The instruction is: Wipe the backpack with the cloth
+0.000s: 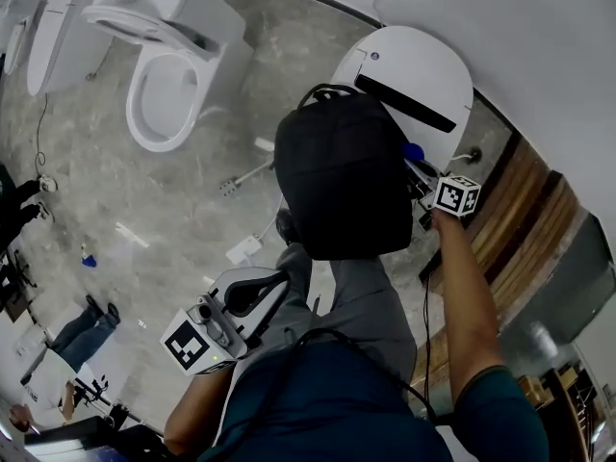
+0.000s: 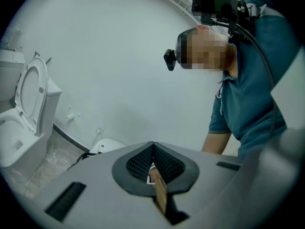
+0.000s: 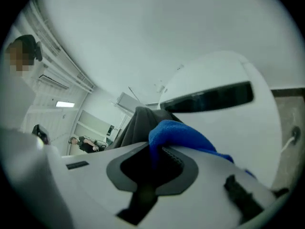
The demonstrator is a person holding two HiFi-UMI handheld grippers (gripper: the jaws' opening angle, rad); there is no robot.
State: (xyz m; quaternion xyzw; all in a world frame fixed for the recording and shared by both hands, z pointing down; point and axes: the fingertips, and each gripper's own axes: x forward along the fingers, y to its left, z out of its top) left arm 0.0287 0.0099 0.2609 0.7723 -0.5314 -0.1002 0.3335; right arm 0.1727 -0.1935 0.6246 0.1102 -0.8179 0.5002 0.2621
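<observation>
Backpack (image 1: pixel 342 176) in black stands over my grey trouser leg (image 1: pixel 361 301), with the blue cloth (image 1: pixel 412 152) pinched in my right gripper (image 1: pixel 423 183) at its right edge.

Just behind the backpack is a white rounded unit (image 1: pixel 414 75) with a dark slot, and the bag's bulk hides most of my right gripper's jaws from the head view. An open toilet (image 1: pixel 159 65) stands well off to the left on the grey stone floor (image 1: pixel 115 191); wooden planks (image 1: pixel 525 229) run along the right. My right arm (image 1: pixel 472 306) reaches straight forward, bare below a teal sleeve. My left gripper (image 1: pixel 265 289) hangs low beside my leg, jaws pressed together on nothing, tilted up toward the white wall (image 2: pixel 119 56).
</observation>
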